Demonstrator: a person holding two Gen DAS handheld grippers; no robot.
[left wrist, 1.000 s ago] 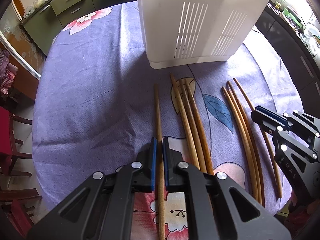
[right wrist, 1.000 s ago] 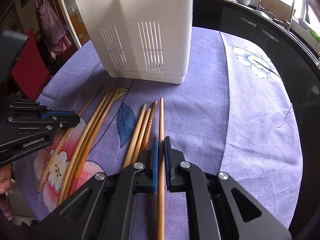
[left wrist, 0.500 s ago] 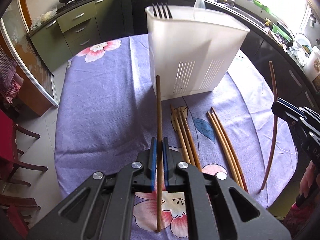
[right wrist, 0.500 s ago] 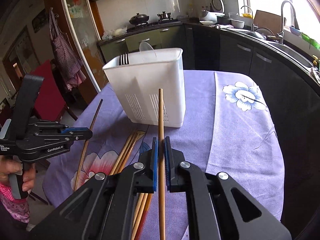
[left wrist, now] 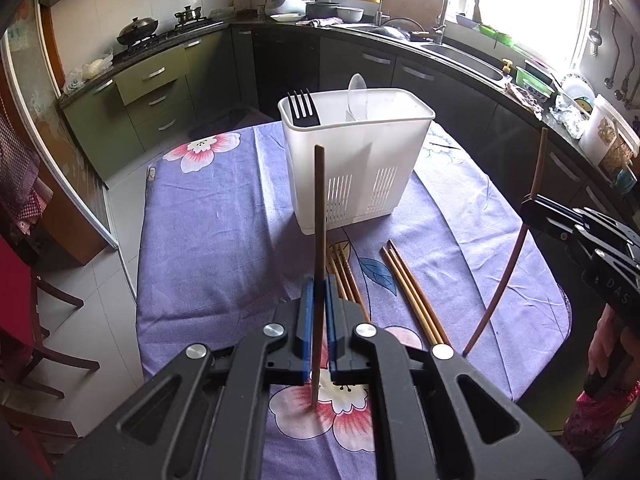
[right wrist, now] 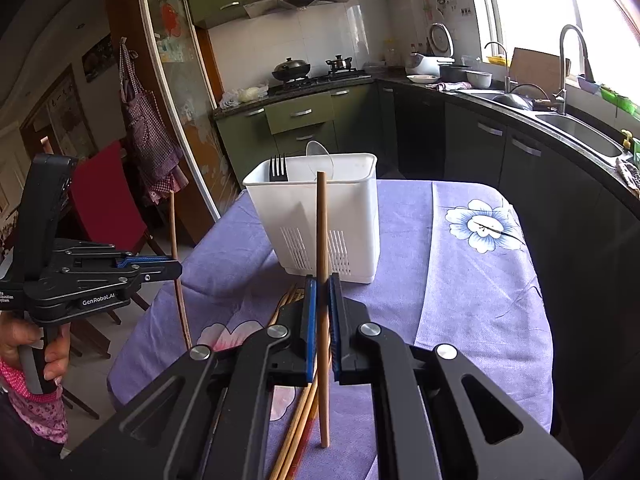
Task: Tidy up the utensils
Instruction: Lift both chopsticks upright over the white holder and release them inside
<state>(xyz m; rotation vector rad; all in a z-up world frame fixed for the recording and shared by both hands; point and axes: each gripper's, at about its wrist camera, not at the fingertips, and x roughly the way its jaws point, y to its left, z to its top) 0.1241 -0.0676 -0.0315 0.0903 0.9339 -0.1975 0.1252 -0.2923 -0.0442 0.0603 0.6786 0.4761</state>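
The left gripper point(left wrist: 318, 292) pinches one chopstick point(left wrist: 319, 216) between its blue pads, near the stick's lower half, so the stick stands nearly upright above the table point(left wrist: 208, 248), clear of the cloth. In the right wrist view this same gripper point(right wrist: 176, 268) shows from the side, its stick point(right wrist: 173, 224) rising above the jaws and hanging below them over the table's left edge.

The right gripper point(right wrist: 322, 296) likewise pinches a single chopstick point(right wrist: 321, 224), pads pressed against it, the stick close to vertical and off the cloth. From the left wrist view that gripper point(left wrist: 528, 204) sits beyond the table's right edge, its stick point(left wrist: 538, 160) running up above the jaws and curving down below them.

A white holder point(left wrist: 360, 152) stands upright towards the far side of the table, with a black fork point(left wrist: 303, 106) in its left end and a clear spoon point(left wrist: 357, 92) near the middle. More chopsticks lie flat on the purple flowered cloth between the holder and the near edge: one bundle point(left wrist: 344, 276) just in front of the holder, another bundle point(left wrist: 412, 292) beside it to the right.

A hand point(right wrist: 52, 356) grips the left tool's handle.
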